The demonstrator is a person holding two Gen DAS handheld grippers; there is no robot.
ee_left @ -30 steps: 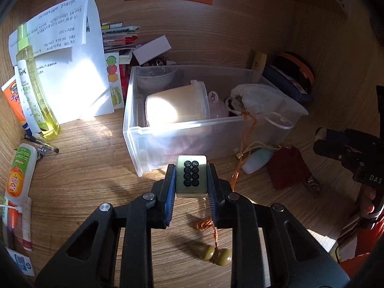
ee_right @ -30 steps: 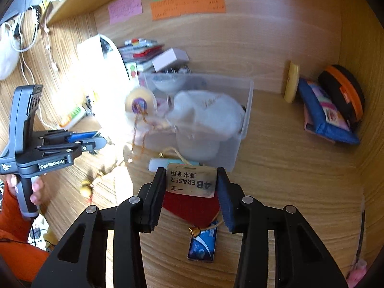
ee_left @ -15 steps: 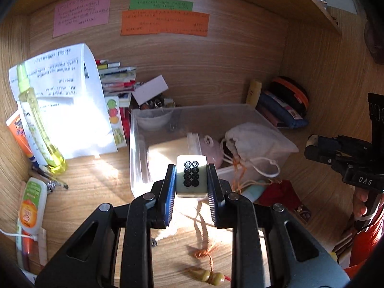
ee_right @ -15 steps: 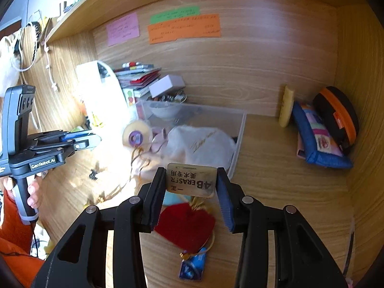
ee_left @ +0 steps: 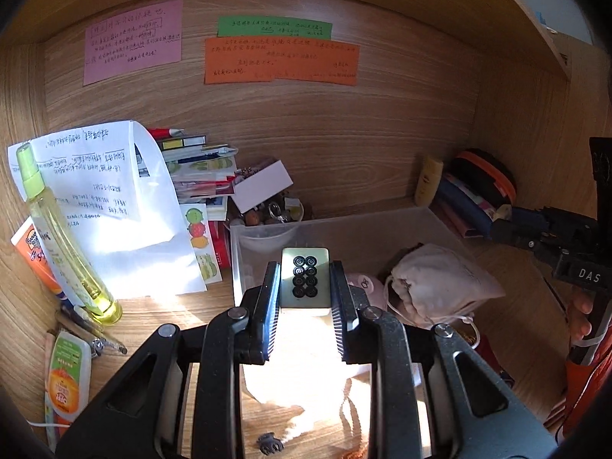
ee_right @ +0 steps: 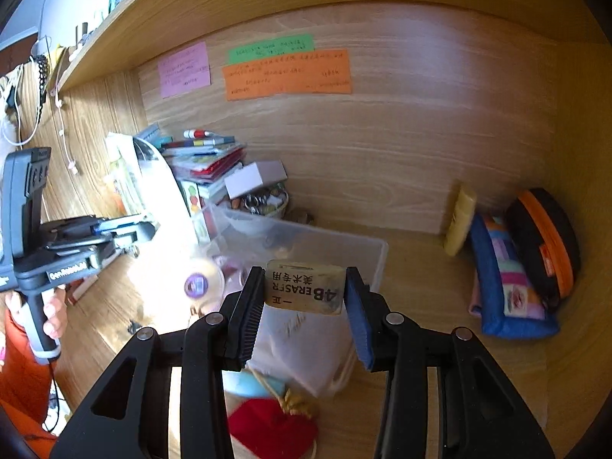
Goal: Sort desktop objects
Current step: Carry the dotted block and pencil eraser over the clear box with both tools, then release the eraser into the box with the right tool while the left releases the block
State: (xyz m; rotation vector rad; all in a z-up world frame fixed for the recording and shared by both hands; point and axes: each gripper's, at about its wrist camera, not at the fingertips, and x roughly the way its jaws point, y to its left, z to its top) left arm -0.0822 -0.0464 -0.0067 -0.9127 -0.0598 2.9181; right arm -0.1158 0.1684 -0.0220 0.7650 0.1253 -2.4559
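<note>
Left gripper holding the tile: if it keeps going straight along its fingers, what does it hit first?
Probably the clear plastic bin: the left gripper, shut on the mahjong tile, points over its near edge toward the interior. Depth is unclear, so it may meet the bin's contents or far wall.

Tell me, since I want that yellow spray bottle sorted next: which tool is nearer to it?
Left. The left tool, shut on a mahjong tile, is just right of the yellow spray bottle. The right tool, holding an eraser, is farther right, beyond the bin.
</note>
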